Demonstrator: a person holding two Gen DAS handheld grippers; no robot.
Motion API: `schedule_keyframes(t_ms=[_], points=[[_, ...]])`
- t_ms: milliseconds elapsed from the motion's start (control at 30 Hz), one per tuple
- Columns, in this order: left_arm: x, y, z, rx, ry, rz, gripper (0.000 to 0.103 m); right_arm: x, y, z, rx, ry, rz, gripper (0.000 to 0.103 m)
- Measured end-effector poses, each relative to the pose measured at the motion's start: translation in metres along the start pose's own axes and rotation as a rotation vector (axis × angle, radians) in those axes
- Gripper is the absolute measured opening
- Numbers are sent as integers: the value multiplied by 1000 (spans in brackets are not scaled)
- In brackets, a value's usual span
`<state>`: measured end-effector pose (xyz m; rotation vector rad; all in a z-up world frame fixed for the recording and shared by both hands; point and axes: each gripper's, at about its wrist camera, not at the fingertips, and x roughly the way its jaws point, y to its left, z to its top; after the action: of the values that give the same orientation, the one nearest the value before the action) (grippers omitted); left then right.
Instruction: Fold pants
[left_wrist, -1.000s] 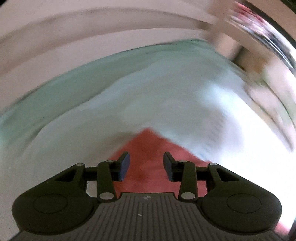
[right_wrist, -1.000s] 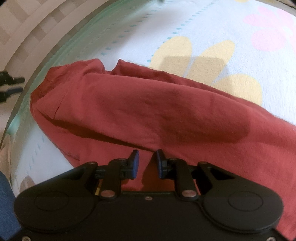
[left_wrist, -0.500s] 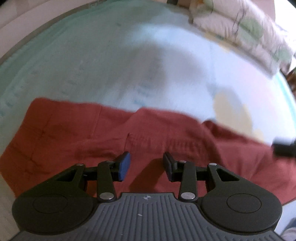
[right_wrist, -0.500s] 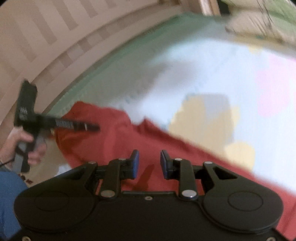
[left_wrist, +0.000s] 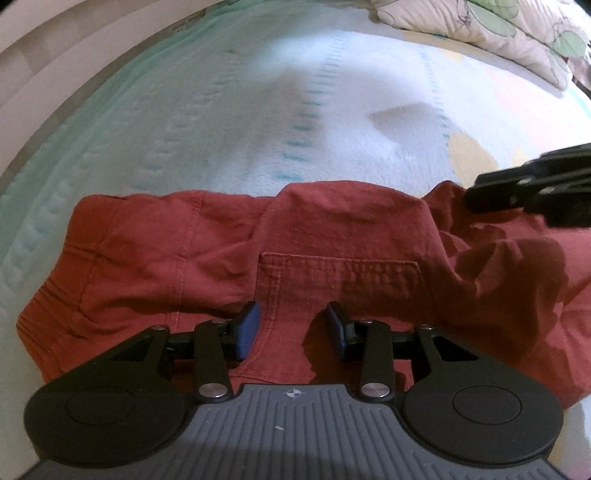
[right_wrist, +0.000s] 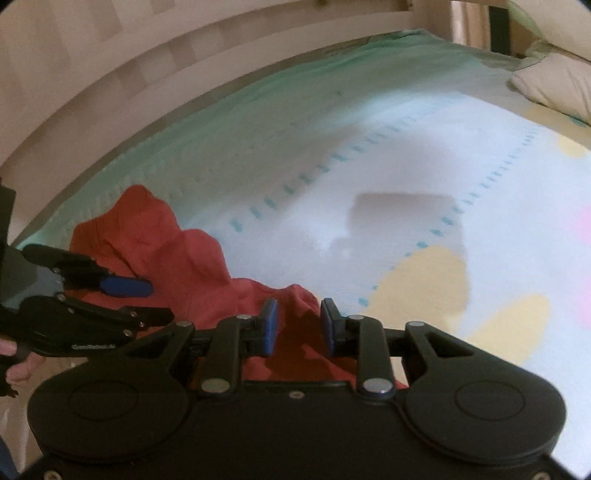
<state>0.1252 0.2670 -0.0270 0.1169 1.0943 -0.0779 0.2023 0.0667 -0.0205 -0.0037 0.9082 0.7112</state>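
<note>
Red pants lie rumpled on the bed, waistband to the left and a back pocket facing up. My left gripper is open just above the pocket, holding nothing. My right gripper is open over a raised fold of the pants. In the left wrist view the right gripper shows at the right edge over the pants. In the right wrist view the left gripper shows at the left, jaws apart above the cloth.
The bed sheet is white with teal dashes, a green border and yellow and pink flowers. A floral pillow lies at the far end. A pale wooden bed rail runs along the far side.
Both grippers have swung back over the pants and steadied. The right gripper's jaws have opened wider. The pants lie more bunched than a second ago.
</note>
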Motion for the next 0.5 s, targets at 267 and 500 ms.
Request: schedule_keyframes(t_ms=[267, 500], points=[[-2, 0, -1, -10, -1, -6, 39, 4, 5, -8, -44, 43, 73, 34], [0, 1, 1, -17, 1, -15, 39, -2, 4, 2, -70, -37, -26, 33]])
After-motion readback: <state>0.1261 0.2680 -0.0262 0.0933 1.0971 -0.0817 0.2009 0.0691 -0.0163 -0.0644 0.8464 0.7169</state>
